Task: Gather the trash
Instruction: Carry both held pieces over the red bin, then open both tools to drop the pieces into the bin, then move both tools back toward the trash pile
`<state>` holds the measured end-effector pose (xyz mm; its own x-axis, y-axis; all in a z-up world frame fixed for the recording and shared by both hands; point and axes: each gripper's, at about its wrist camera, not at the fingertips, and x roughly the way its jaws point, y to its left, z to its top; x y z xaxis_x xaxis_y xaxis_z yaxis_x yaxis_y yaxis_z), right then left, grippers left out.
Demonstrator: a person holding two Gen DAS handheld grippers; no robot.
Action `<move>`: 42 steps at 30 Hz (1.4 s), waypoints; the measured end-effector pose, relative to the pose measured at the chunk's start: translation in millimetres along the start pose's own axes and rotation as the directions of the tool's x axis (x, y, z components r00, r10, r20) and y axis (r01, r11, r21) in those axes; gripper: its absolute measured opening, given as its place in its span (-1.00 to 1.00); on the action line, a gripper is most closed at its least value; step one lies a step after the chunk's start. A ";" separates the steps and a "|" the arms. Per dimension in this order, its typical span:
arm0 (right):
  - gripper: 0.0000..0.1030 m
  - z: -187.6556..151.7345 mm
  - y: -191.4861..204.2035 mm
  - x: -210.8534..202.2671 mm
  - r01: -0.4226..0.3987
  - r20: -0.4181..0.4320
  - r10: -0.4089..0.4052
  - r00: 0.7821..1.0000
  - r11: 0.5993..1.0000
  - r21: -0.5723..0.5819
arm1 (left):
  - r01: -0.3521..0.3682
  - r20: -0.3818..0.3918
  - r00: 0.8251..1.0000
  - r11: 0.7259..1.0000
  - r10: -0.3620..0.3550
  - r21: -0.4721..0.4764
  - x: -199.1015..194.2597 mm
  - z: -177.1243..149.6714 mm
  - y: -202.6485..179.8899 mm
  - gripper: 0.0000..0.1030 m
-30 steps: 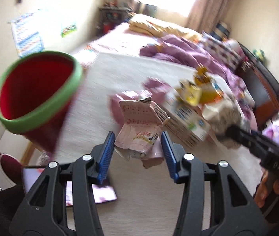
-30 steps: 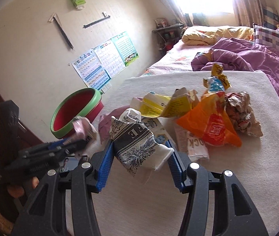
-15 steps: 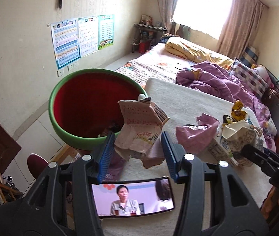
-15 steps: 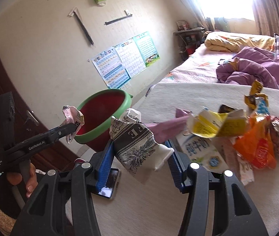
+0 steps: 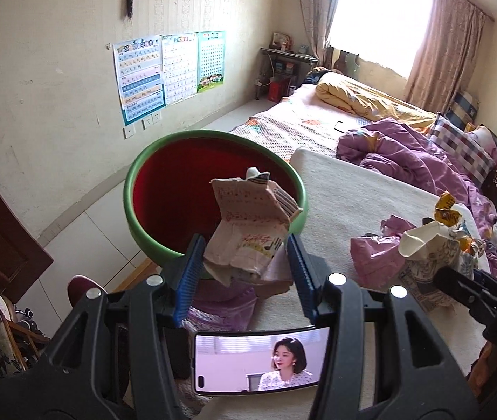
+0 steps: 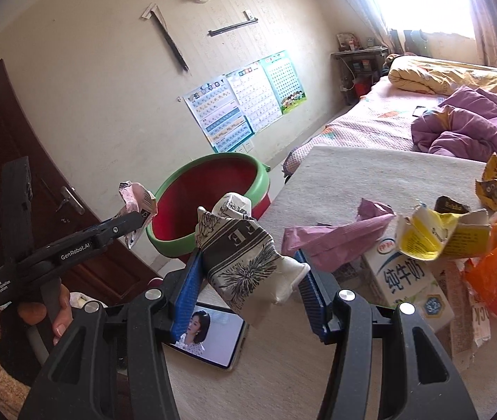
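Left tool (image 5: 244, 266) clenched on crumpled pink-white paper wrapper (image 5: 250, 231), held near round red green-rimmed basin (image 5: 164, 189); release advised once wrapper is fully over rim. Right tool (image 6: 248, 280) clenched on grey-white printed carton (image 6: 244, 262).

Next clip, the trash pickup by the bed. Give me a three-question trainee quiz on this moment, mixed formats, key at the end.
1. True or false: the left gripper is empty.
2. Multiple choice: the red basin with the green rim stands A) on the bed, B) beyond the edge of the white mat, C) on the phone.
3. Fill in: the right gripper holds a crumpled black-and-white ____.

Key: 1 false, it grips a pink crumpled wrapper; 2 B; 3 carton.
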<state>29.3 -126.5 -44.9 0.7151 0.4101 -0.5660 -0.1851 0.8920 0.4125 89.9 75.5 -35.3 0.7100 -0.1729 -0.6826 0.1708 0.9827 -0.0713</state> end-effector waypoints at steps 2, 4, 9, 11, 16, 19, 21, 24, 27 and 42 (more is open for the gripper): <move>0.00 3.4 3.6 5.1 -0.006 -0.004 0.006 1.000 1.000 -0.008 | -0.006 -0.002 1.000 1.000 0.006 -0.006 2.4 1.2 1.6 -0.09; 0.00 8.0 4.7 11.2 -0.011 -0.005 0.011 1.000 1.000 -0.011 | -0.012 -0.003 1.000 1.000 0.012 -0.009 4.4 2.1 3.0 -0.09; 0.00 20.1 11.4 23.6 -0.032 0.007 0.032 0.999 0.999 -0.016 | -0.022 0.002 1.000 1.000 0.022 -0.012 8.1 6.9 5.1 -0.09; 0.00 23.9 12.8 29.3 -0.039 0.007 0.039 0.999 0.999 -0.012 | -0.030 0.008 1.000 1.000 0.030 -0.008 9.6 9.6 7.0 -0.09; 0.00 34.4 17.4 49.1 -0.067 -0.013 0.067 0.998 0.998 0.003 | -0.057 0.003 0.998 0.998 0.057 -0.001 19.9 14.8 13.5 -0.09; 0.00 44.2 22.3 61.3 -0.084 -0.019 0.084 0.996 0.996 -0.005 | -0.063 -0.008 0.998 0.998 0.063 -0.007 27.7 19.4 22.1 -0.09; 0.00 50.0 25.8 70.5 -0.095 -0.025 0.095 0.995 0.995 -0.012 | -0.063 -0.020 0.998 0.998 0.063 -0.017 33.2 21.6 27.1 -0.09; 0.00 61.1 29.9 86.7 -0.104 -0.041 0.103 0.994 0.994 -0.025 | -0.066 -0.044 0.997 0.997 0.064 -0.036 44.3 23.7 35.0 -0.09; 0.00 68.7 31.2 103.0 -0.113 -0.060 0.111 0.992 0.993 -0.020 | -0.065 -0.071 0.996 0.996 0.061 -0.054 55.1 22.2 43.0 -0.09; 0.26 75.6 42.0 145.8 -0.101 -0.098 0.099 0.990 0.995 -0.012 | -0.135 -0.105 0.986 0.989 0.128 -0.066 83.7 26.9 61.6 0.27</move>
<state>176.7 -43.7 -56.1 0.6238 0.5130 -0.5897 -0.2644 0.8485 0.4584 178.2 119.7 -77.3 0.6502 -0.0381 -0.7588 0.0280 0.9993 -0.0262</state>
